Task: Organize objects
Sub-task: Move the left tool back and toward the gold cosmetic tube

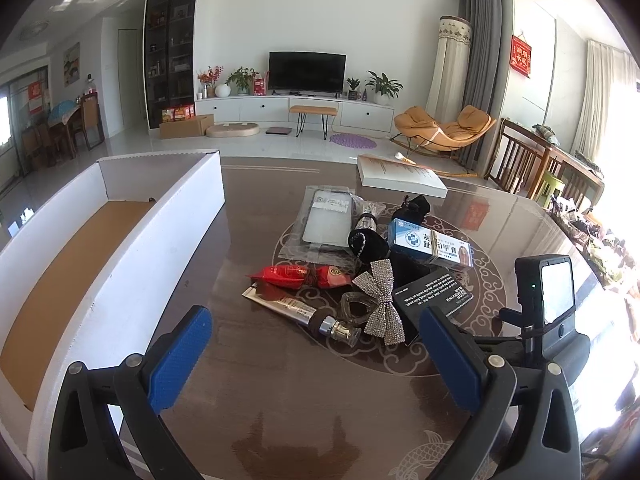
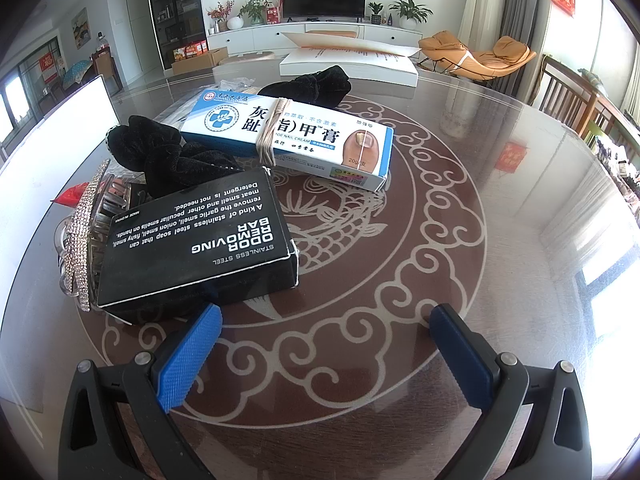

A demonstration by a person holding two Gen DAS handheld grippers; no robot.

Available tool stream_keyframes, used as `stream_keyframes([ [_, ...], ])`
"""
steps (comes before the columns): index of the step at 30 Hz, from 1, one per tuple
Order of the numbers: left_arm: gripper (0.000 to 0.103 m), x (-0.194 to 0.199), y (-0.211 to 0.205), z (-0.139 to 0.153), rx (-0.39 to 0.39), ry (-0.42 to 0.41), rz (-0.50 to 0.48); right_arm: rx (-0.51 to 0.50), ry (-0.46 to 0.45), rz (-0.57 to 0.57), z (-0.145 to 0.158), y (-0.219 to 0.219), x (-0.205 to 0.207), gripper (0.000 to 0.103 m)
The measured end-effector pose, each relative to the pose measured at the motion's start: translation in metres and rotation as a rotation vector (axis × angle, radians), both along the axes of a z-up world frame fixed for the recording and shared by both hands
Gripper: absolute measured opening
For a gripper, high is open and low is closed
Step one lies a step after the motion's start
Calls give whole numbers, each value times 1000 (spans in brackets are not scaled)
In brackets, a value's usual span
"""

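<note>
A bright living room surrounds the glass-topped brown table (image 2: 460, 184). The black cardboard odor-bar box (image 2: 196, 240) lies at ten o'clock of the right gripper (image 2: 326, 354), jaws wide and empty. It should swing left and straddle the box squarely. The left gripper (image 1: 316, 354), also wide, faces the white cardboard tray (image 1: 120, 240).

The worktop (image 2: 460, 208) is glossy glass over brown. The box (image 1: 120, 216) is white cardboard, brown inside – matt. Black scrunchies (image 2: 160, 160) look velvety, the bow (image 1: 378, 300) glitters with rhinestones, and the soap carton (image 2: 196, 240) is matt black card.
</note>
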State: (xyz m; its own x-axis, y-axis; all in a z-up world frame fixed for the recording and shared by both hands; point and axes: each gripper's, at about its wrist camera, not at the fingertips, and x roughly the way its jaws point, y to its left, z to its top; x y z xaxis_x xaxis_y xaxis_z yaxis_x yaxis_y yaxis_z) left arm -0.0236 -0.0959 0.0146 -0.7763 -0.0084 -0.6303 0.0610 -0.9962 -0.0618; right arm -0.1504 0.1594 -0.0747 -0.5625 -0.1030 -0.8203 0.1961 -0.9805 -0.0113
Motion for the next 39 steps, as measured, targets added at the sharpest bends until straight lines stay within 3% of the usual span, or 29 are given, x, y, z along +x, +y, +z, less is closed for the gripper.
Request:
stream_keyframes([
  [4, 103, 2, 5, -9, -74, -23, -13, 0, 0, 0, 0, 0, 0, 103],
  [12, 103, 8, -1, -31, -85, -81, -22, 0, 0, 0, 0, 0, 0, 103],
  [20, 103, -19, 11, -58, -140, -182, -41, 0, 0, 0, 0, 0, 0, 103],
  [31, 103, -33, 18, -63, -195, -208, -62, -1, 0, -1, 0, 0, 0, 103],
  [35, 103, -34, 14, -64, -194, -217, -70, -1, 0, -1, 0, 0, 0, 103],
  [39, 103, -31, -6, -67, -134, -232, -66, -28, -38, 41, 3, 8, 3, 103],
])
